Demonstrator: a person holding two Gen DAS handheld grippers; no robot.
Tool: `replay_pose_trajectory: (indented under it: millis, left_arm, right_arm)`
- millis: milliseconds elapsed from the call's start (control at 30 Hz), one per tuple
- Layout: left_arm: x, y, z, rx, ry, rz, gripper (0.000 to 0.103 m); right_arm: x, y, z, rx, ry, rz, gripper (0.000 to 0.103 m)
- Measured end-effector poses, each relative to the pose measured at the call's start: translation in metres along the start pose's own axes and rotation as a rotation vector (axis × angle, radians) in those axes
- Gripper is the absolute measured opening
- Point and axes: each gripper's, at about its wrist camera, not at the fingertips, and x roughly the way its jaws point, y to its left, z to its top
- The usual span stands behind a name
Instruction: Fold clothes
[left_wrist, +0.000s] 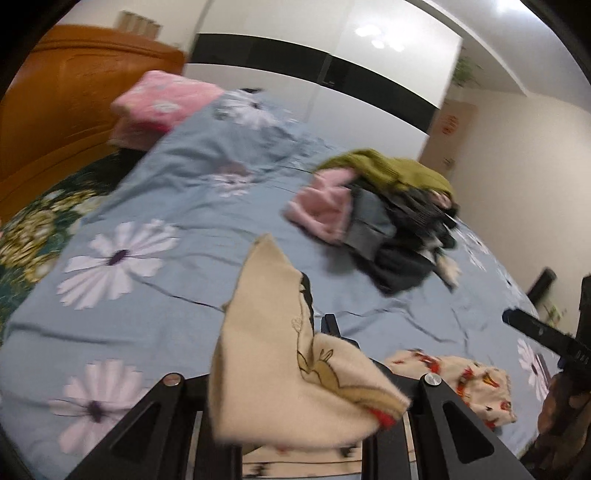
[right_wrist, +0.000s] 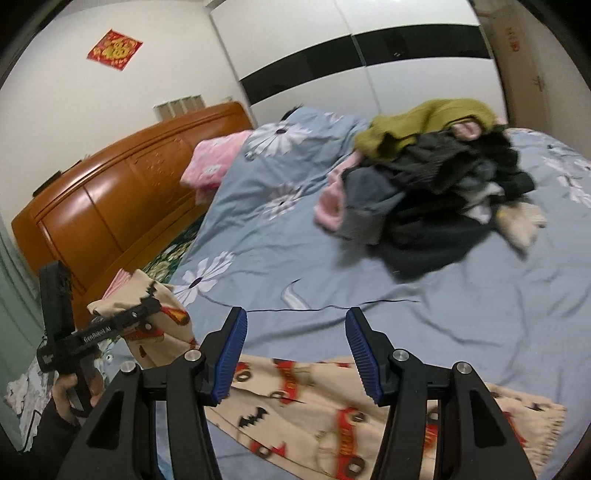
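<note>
A bed (right_wrist: 280, 236) with a grey-blue flowered cover bears a heap of mixed clothes (right_wrist: 436, 184) at its far side, a pink pillow (right_wrist: 218, 162) near the wooden headboard (right_wrist: 110, 206), and a cream printed garment (right_wrist: 317, 410) at the near edge.

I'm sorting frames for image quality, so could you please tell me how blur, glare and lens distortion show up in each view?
Left wrist view: motion smear on the pile of clothes and pink pillow, lamp glare on the wardrobe, dark fisheye corners. Right wrist view: the right hand-held gripper is sharp, the clothes pile beyond it is smeared, and the wardrobe's black stripe bows.
</note>
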Motion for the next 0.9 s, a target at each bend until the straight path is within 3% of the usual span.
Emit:
replay_pose_trajectory:
  millis: [300,500,667,733,800,900]
  left_arm:
    - [0.054,-0.076,-0.053,0.014,0.044,-0.003,0.023]
    - [0.101,-0.095,-0.099,-0.028,0.134,0.007,0.023]
    - [0.108,-0.113,-0.115,0.002,0.149,0.011,0.023]
    - [0.110,-0.120,-0.117,0.020,0.151,0.019,0.033]
    - [0.120,-0.122,-0.119,0.028,0.192,-0.009,0.069]
    - [0.120,-0.131,-0.121,0.059,0.207,-0.022,0.077]
  right_arm:
    - [-0.044,-0.042,-0.017,0.050,-0.048,-0.067,0.057]
    - [-0.055,-0.075,-0.036,0.131,-0.057,-0.097,0.057]
    - [-0.063,-0.099,-0.053,0.183,-0.050,-0.139,0.057]
    - [-0.066,-0.107,-0.058,0.204,-0.054,-0.148,0.057]
    - [-0.068,-0.113,-0.063,0.223,-0.062,-0.153,0.057]
    - [-0.070,-0.118,-0.069,0.239,-0.069,-0.151,0.057]
